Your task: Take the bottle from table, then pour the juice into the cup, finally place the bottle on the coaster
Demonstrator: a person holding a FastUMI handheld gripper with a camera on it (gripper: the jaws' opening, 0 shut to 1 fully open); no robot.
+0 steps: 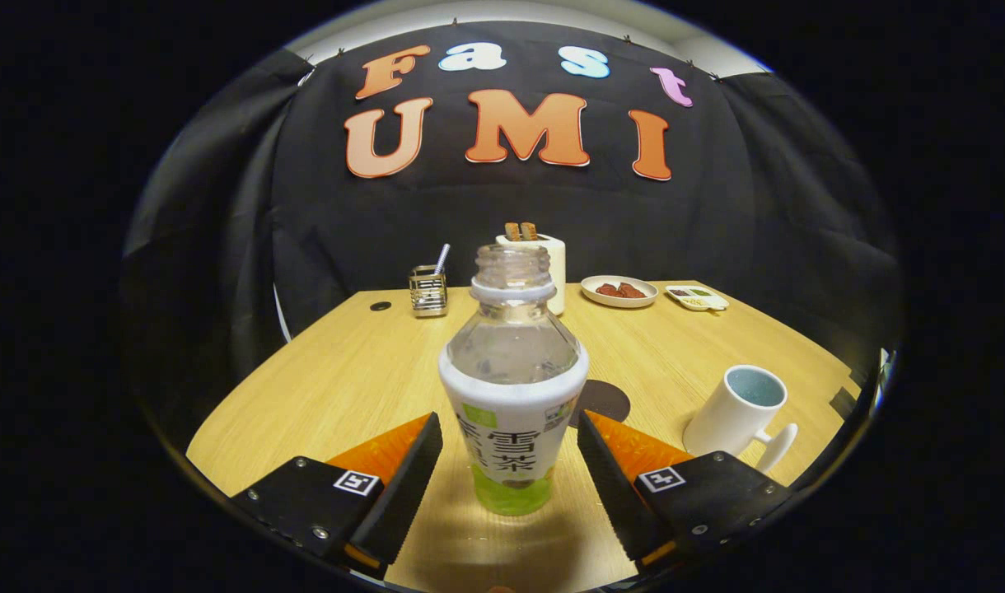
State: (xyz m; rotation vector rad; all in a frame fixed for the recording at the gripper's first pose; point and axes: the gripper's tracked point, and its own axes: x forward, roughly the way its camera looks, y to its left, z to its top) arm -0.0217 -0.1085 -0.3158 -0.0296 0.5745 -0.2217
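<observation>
A clear uncapped bottle (512, 387) with a white and green label stands upright on the wooden table (338, 379). It sits between the two fingers of my gripper (509, 428), which is open, with a gap on each side of the bottle. The left finger (404, 482) and the right one stand apart from the label. A white cup (737, 412) with a pale blue inside stands to the right, beyond the right finger, its handle turned toward me. A dark round coaster (605, 401) lies just behind the bottle, partly hidden by it.
At the far side of the table stand a white toaster (549, 259) with bread slices, a metal holder (428, 290) with a straw, a plate (619, 291) of dark food and a small dish (697, 297). The table's right edge runs close past the cup.
</observation>
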